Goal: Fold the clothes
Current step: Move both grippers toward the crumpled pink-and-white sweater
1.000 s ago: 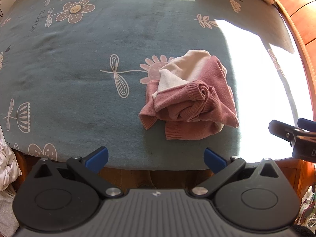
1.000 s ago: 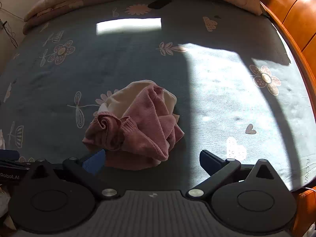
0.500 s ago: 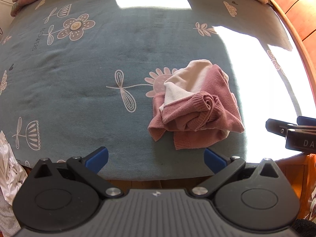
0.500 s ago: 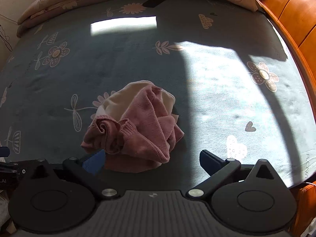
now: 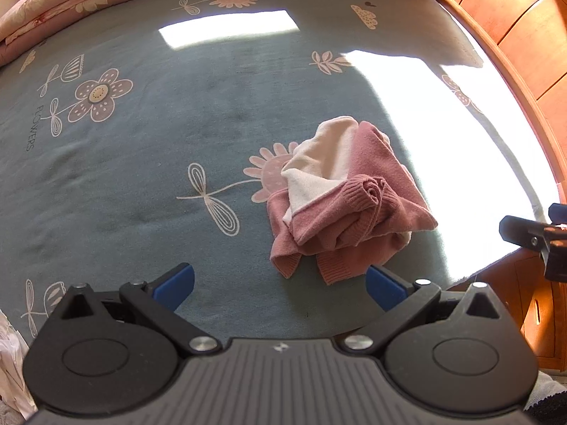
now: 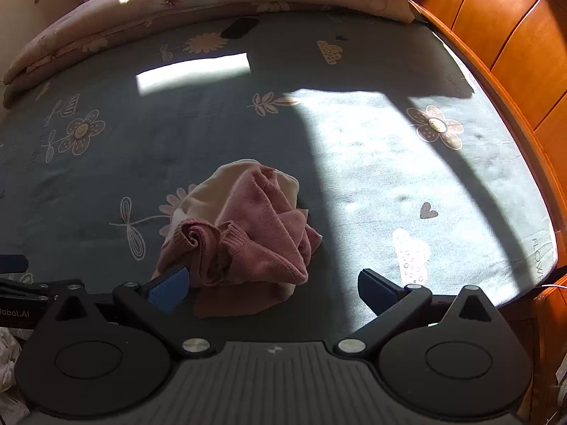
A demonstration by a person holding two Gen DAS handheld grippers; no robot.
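Note:
A crumpled pink and cream knit garment [image 5: 349, 202] lies in a heap on the grey-blue flowered bedspread [image 5: 149, 163], near the bed's front edge. My left gripper [image 5: 280, 285] is open, just short of the heap's near hem, holding nothing. In the right wrist view the same garment [image 6: 248, 233] sits ahead and left of centre. My right gripper [image 6: 273, 288] is open too, its left blue pad [image 6: 168, 288] close beside the garment's ribbed cuff. The right gripper's tip [image 5: 528, 235] shows at the left view's right edge.
An orange wooden headboard [image 6: 496, 35] runs along the right. A folded pink quilt [image 6: 141, 24] and a dark phone [image 6: 240, 27] lie at the bed's far side. White cloth [image 5: 9, 364] hangs at the lower left. Bright sun patches fall on the bedspread [image 6: 389, 163].
Both grippers have tilted up and moved in over the bed, so more of its far side shows. The garment lies as before. Both jaws stay open.

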